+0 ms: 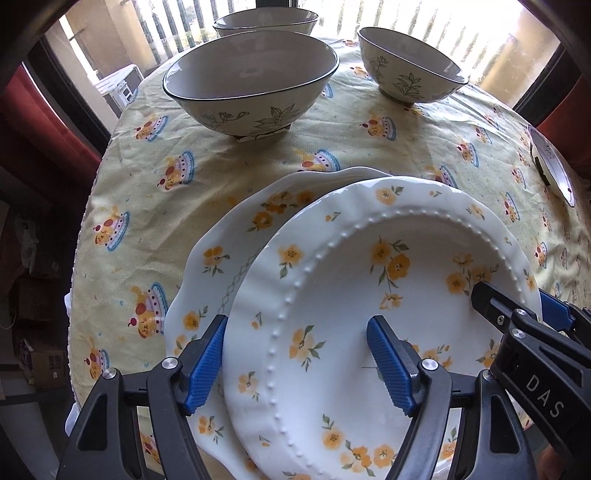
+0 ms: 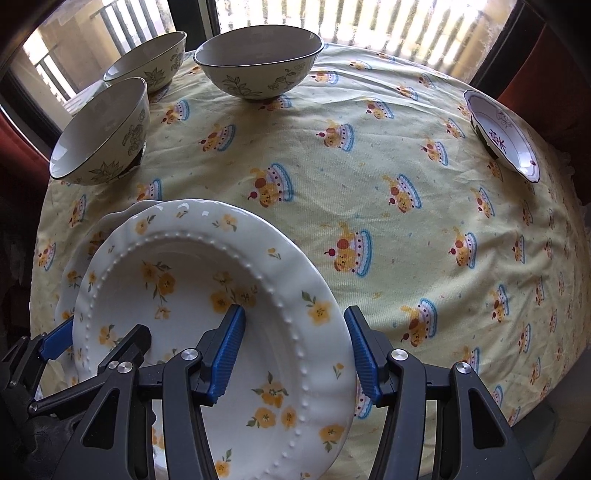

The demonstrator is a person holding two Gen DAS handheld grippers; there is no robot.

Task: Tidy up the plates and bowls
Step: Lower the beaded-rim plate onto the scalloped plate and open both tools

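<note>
A white plate with yellow flowers [image 1: 332, 295] lies on top of a second matching plate [image 1: 221, 258] near the table's front edge. My left gripper [image 1: 295, 365] straddles the top plate's left rim, jaws wide apart, pads not pressing. My right gripper [image 2: 295, 350] straddles the same plate's [image 2: 184, 295] right rim, also wide open; it shows in the left wrist view [image 1: 517, 314]. Three bowls with leaf drawings stand at the back [image 1: 251, 81] [image 1: 406, 70] [image 1: 266, 22].
A small dish with a purple pattern [image 2: 502, 136] sits at the right edge of the round table, which has a yellow cake-print cloth [image 2: 369, 184]. Windows and red curtains lie behind. Boxes are on the floor at left.
</note>
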